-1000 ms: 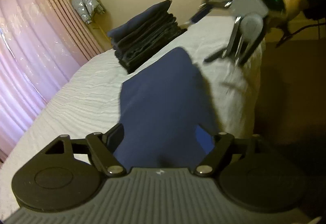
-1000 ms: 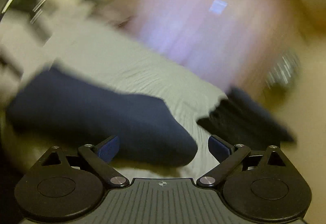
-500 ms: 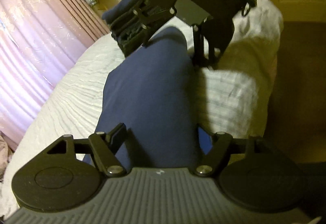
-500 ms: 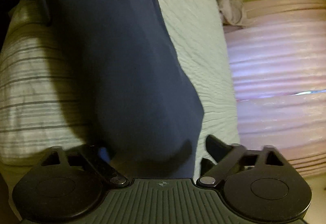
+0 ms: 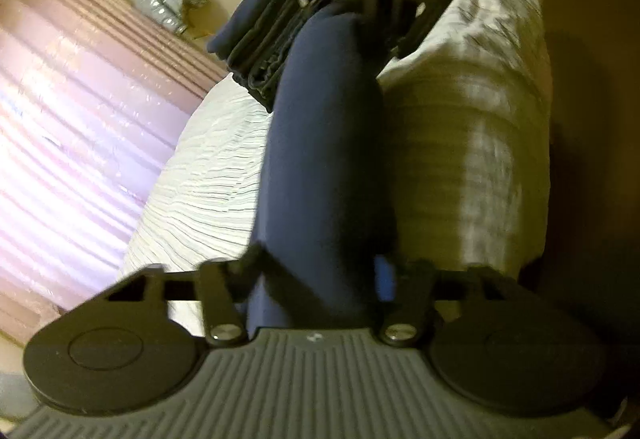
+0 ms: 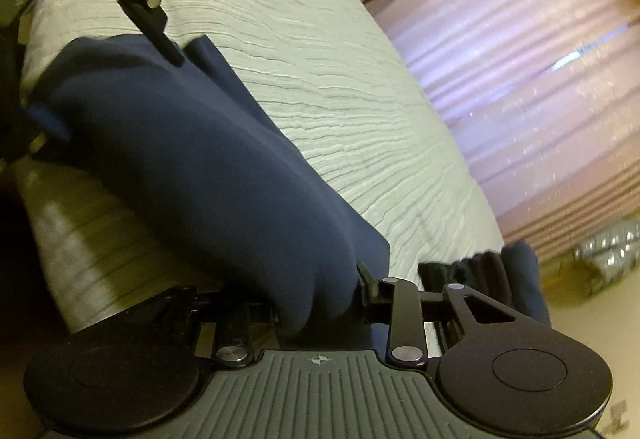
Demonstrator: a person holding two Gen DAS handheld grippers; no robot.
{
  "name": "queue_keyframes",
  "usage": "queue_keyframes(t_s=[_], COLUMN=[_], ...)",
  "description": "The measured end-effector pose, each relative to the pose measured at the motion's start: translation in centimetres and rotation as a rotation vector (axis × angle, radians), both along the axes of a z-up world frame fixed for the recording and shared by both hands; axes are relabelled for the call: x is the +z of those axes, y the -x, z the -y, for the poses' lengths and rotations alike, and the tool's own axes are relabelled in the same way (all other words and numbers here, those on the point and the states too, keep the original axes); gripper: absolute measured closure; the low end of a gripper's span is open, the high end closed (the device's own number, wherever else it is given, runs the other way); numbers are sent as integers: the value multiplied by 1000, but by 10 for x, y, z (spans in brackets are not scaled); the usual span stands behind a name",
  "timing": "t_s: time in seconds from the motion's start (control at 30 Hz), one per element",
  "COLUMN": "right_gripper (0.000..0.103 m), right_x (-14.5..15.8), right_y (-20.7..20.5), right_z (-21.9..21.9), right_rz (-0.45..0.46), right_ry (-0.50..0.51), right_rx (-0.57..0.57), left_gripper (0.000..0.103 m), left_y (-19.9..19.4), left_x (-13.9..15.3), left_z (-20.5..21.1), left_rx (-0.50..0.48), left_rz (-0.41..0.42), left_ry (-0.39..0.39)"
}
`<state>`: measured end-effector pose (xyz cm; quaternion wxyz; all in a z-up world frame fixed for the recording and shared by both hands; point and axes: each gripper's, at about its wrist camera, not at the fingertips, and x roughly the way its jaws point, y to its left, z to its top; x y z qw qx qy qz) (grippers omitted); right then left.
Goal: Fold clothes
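A navy garment point(image 5: 324, 159), rolled or folded into a long bundle, lies along the edge of the bed point(image 5: 208, 175), with one gripper at each end of it. The left gripper point(image 5: 316, 275) has the near end of the bundle between its fingers point(image 5: 386, 275), and its jaws are closing on the cloth. The right gripper point(image 6: 316, 303) faces it from the far end, and its jaws are closing too, with the fat end of the bundle bulging between them.

The step in hand looks like taking both ends before lifting or turning the piece. To do it well, each gripper should catch all the layers at its end, not only the top one, or the bundle will open when raised. The two closings should finish together, and both hands should then move as one, keeping the cloth lightly taut between them so that it does not sag. The bundle sits close to the edge of the bed, so any drag should go inward, toward the stack of folded clothes point(image 5: 260, 39) beyond the right gripper
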<state>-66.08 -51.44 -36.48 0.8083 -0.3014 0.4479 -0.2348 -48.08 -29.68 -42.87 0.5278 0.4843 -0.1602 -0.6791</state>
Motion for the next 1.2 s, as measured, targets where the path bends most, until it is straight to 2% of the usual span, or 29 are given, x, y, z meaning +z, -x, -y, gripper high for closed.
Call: queue_keyframes(t_s=[0.07,0.13,0.23,0.4,0.5,0.57,0.63,0.7,0.83,0.9,0.93,0.97,1.0,1.03,1.1,1.13,1.2], right_gripper=[70,70,70,70,70,70,70,70,68,64,62,59,56,53,47,39,37], right_x=[0,1,15,60,88,97,94,77,3,-39,-51,-58,-64,-64,-53,-47,-34], right_y=[2,-8,-16,-56,-82,-92,-98,-98,-92,-89,-85,-81,-77,-73,-64,-58,-47], right_z=[-7,-13,-20,2,6,-2,-15,-32,-73,-91,-99,-106,-113,-117,-119,-120,-116], right_rz=[9,24,55,144,211,240,244,218,79,-15,-28,-26,-23,-5,57,80,113], right_ry=[-9,-10,3,65,131,163,181,185,99,67,95,129,163,156,80,47,-2], right_rx=[-13,-14,-8,29,61,83,109,134,196,222,228,225,222,204,143,109,39], left_gripper=[81,85,86,87,87,88,88,87,82,81,80,75,71,70,70,70,70], left_y=[-10,-23,-52,-99,-117,-126,-129,-129,-119,-112,-110,-107,-107,-112,-127,-133,-150], left_x=[7,18,47,104,131,136,121,91,-2,-37,-45,-53,-57,-54,-41,-35,-21], left_z=[1,8,33,71,64,47,23,-4,-53,-69,-76,-83,-88,-88,-89,-90,-95], left_rx=[-26,-52,-63,-24,2,-7,-37,-57,-69,-65,-50,-34,-16,12,76,105,159], left_rz=[39,71,107,163,194,217,240,238,188,186,192,197,184,135,30,-15,-95], left_ry=[7,16,56,171,244,253,213,141,-81,-138,-123,-108,-101,-107,-123,-129,-129])
